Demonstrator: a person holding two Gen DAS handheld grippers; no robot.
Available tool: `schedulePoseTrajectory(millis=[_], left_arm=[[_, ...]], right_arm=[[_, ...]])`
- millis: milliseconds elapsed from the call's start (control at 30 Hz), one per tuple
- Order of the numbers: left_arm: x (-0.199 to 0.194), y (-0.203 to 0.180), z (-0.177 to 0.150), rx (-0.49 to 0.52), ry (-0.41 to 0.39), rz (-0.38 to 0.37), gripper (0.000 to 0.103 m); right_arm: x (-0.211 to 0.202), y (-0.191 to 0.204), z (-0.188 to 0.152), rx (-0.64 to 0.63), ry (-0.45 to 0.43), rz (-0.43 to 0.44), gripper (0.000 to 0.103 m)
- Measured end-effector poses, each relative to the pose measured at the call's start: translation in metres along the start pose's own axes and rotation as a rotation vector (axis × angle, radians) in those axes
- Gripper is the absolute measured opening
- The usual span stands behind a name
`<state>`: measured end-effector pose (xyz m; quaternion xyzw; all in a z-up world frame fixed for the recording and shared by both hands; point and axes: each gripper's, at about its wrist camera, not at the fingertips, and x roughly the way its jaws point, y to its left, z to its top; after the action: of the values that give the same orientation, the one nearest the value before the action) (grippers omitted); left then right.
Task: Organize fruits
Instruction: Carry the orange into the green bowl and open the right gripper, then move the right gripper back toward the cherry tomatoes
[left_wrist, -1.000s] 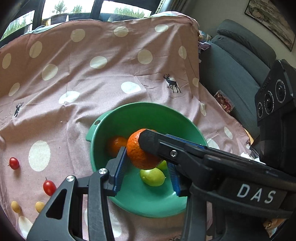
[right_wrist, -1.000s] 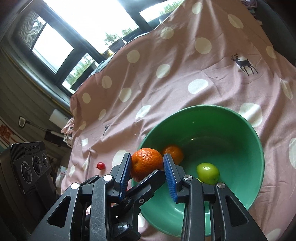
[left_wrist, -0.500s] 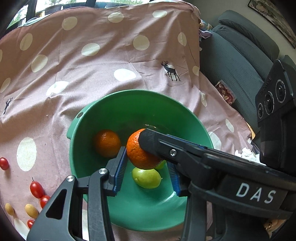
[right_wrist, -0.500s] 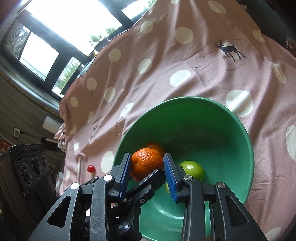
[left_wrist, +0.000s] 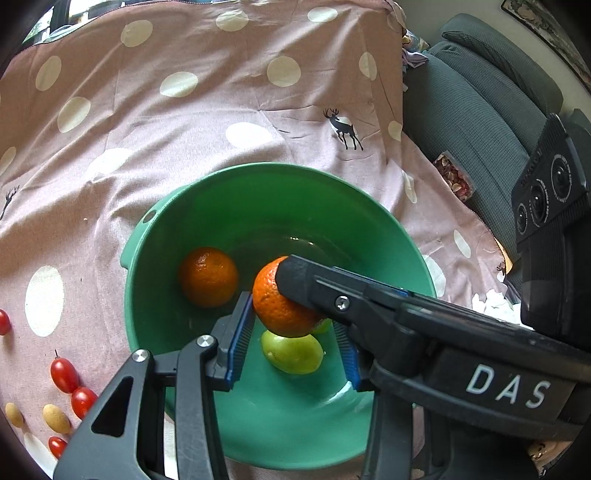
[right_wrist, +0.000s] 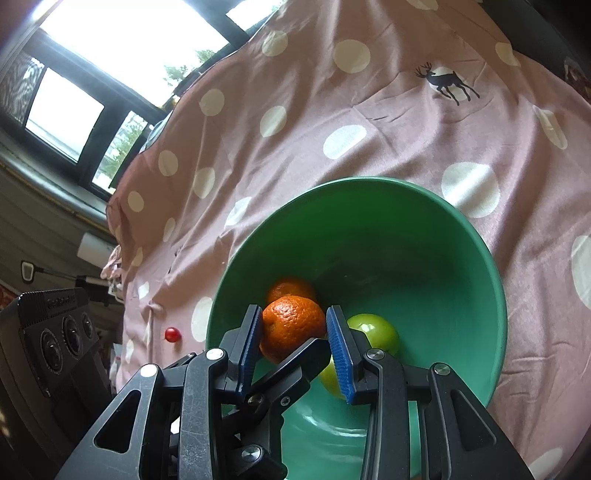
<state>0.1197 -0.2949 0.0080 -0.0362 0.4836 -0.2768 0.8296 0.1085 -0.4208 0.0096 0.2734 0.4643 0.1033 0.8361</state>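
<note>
There are two oranges: one orange sits between the blue pads, and a second orange lies just left of the fingers. Two green fruits lie below the held orange, one mostly hidden. There is one green bowl. Left of the fingers, on the cloth, are four red tomatoes and two yellow tomatoes.

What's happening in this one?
A person works two handheld grippers over a green bowl. The right gripper is shut on an orange, held low inside the bowl. The left gripper straddles the same orange crosswise; whether it grips too is unclear. A second orange and green fruit lie in the bowl; cherry tomatoes sit on the cloth.
</note>
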Motion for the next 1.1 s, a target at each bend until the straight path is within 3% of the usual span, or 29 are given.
schedulePoseTrajectory(millis=[467,700,967,1100], left_arm=[[0.010,-0.004,-0.003,0.007,0.021,0.018,0.042],[0.000,-0.002,-0.004,0.003,0.001,0.018,0.045],[-0.051,0.020,-0.009,-0.068,-0.086,0.020,0.061],[-0.099,0.050,-0.019,-0.132,-0.164,0.074,0.071]], right_arm=[[0.012,-0.005,0.000,0.025,0.033,-0.073,0.039],[0.010,-0.008,0.000,0.035,0.021,-0.066,0.039],[-0.011,-0.003,-0.001,0.017,-0.064,-0.087,0.040],[-0.027,0.003,-0.002,0.007,-0.114,-0.077,0.043]])
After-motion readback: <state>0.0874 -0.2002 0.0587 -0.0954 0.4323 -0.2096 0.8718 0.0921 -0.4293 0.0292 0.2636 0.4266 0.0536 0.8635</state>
